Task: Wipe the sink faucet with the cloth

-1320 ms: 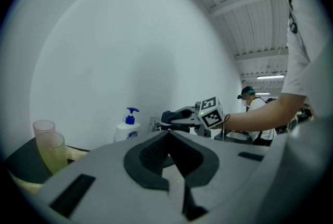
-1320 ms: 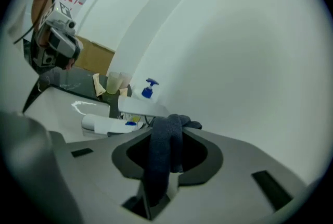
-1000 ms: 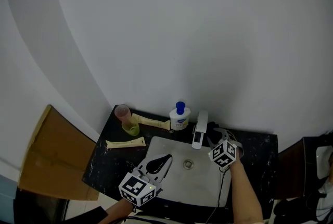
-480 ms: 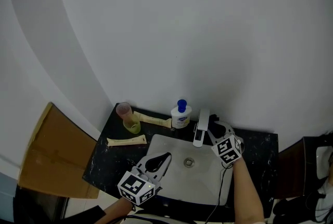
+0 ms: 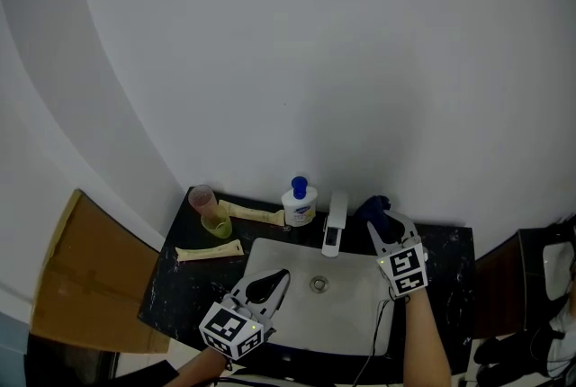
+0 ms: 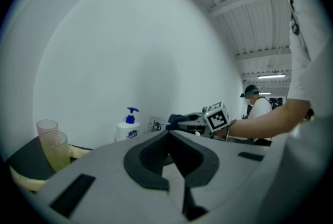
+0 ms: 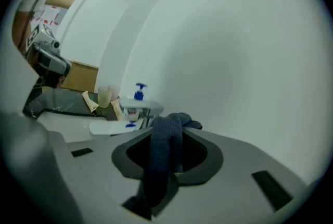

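Cloth (image 7: 165,147), dark blue and bunched, sits clamped between the jaws of the right gripper (image 5: 382,230), its top fold sticking out past the tips and its lower end running down out of sight between the jaws. From the head view the cloth shows as a small dark lump just right of the faucet (image 5: 334,223), at the back edge of the white sink (image 5: 358,322); whether it touches the faucet is too small to make out. The right gripper view has the faucet's flat spout a little to the left beyond the cloth. A soap bottle (image 5: 298,203) stands left of the faucet. The left gripper (image 6: 174,165) is held over the sink's front left corner, its jaws pressed together with nothing between them.
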The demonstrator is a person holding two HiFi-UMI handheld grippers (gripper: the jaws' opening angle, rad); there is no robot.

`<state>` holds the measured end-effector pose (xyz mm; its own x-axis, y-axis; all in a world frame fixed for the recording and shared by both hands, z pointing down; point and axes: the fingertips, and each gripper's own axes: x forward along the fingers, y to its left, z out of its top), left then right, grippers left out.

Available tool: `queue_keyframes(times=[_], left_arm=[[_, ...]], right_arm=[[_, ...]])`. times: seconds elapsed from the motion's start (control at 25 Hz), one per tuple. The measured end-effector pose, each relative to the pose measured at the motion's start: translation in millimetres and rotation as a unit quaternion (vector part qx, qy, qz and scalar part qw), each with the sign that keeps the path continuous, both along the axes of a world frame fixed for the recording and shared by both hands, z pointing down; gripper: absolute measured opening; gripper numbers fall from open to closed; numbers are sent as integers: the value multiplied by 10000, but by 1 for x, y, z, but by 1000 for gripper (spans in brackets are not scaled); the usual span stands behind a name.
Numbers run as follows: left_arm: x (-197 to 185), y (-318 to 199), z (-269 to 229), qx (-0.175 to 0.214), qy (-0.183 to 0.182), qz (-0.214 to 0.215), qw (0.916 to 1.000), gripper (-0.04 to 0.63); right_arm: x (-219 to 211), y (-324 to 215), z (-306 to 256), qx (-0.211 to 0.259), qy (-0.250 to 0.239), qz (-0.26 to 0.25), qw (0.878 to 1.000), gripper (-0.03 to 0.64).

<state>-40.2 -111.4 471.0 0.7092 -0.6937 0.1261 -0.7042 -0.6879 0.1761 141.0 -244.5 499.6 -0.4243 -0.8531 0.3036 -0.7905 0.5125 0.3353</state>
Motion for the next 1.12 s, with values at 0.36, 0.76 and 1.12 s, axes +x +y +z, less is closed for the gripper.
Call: queue_keyframes(times=[0.36, 0.76, 1.12], left_arm=[[-2, 0, 6, -69, -114, -105, 9999, -2], [-3, -5, 7, -92, -120, -215, 9997, -2], [-3, -7, 9, -111, -77, -210, 9997, -2]], right_arm=[[-57, 42, 118, -1555, -418, -805, 9837, 114], [-78, 12, 116, -1519, -568, -666, 9845, 113], [-22, 14, 104, -1405, -863, -32, 9863, 114]])
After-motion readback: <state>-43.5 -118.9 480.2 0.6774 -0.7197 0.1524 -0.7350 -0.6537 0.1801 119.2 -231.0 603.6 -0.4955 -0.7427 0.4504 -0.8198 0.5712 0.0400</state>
